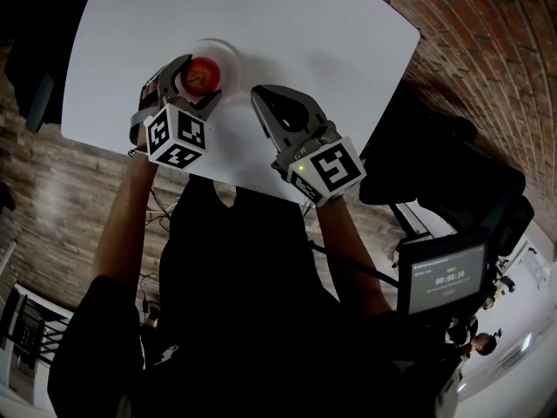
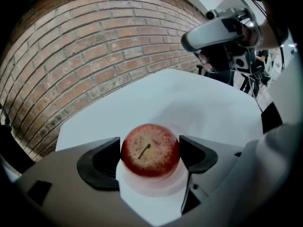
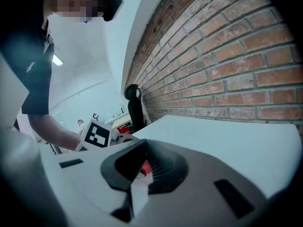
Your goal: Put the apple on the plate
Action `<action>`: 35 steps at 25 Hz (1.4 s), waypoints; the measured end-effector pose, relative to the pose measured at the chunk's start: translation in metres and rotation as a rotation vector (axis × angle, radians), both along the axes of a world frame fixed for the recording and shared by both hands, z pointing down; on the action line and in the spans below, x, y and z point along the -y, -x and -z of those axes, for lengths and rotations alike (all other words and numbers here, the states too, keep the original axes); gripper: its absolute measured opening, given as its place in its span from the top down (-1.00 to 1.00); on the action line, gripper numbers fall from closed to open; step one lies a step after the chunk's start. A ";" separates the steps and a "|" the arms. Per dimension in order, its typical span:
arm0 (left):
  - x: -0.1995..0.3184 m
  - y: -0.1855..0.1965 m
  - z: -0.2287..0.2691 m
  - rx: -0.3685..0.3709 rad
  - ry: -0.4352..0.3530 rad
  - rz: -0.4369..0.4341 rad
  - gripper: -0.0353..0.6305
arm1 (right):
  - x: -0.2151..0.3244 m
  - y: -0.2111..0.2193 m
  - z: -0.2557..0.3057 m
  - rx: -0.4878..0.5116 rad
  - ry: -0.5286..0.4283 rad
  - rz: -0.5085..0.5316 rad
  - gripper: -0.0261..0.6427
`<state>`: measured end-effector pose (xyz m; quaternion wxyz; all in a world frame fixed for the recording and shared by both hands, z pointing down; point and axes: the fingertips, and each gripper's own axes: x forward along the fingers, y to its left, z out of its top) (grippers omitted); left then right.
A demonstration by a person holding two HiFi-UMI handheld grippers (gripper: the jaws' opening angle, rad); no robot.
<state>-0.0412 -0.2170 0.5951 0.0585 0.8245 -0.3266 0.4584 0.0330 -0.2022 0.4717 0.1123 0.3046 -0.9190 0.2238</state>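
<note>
Left gripper (image 2: 150, 151) pinches the apple (image 1: 202, 73) by its 2 sides, the fruit sitting stalk-up on the plate (image 1: 228, 55), while the right gripper (image 1: 265, 103) hovers near it over the table (image 1: 287, 24) with its jaws pressed together on nothing. My worry is the release: if 1 jaw clings or the gripper lifts too soon, the round apple could roll off the shallow plate, or the light plate could slide. That plate holds only the 1 apple.

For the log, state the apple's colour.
Apple: red, with a speckled yellowish top; clearest in the left gripper view.
</note>
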 end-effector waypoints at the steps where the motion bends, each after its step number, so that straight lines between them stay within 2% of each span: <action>1: 0.000 0.000 -0.001 0.001 0.001 0.001 -0.29 | 0.000 -0.001 0.000 -0.001 0.001 -0.002 0.91; 22: 0.003 -0.001 -0.001 -0.002 0.014 -0.001 -0.29 | 0.001 -0.008 0.000 0.008 -0.006 -0.025 0.91; 28: 0.002 -0.004 -0.003 -0.017 0.031 -0.004 -0.35 | 0.001 -0.009 0.000 0.006 0.001 -0.030 0.91; 35: 0.005 -0.005 0.002 -0.013 0.017 -0.003 -0.35 | 0.001 -0.011 0.004 0.012 -0.007 -0.036 0.91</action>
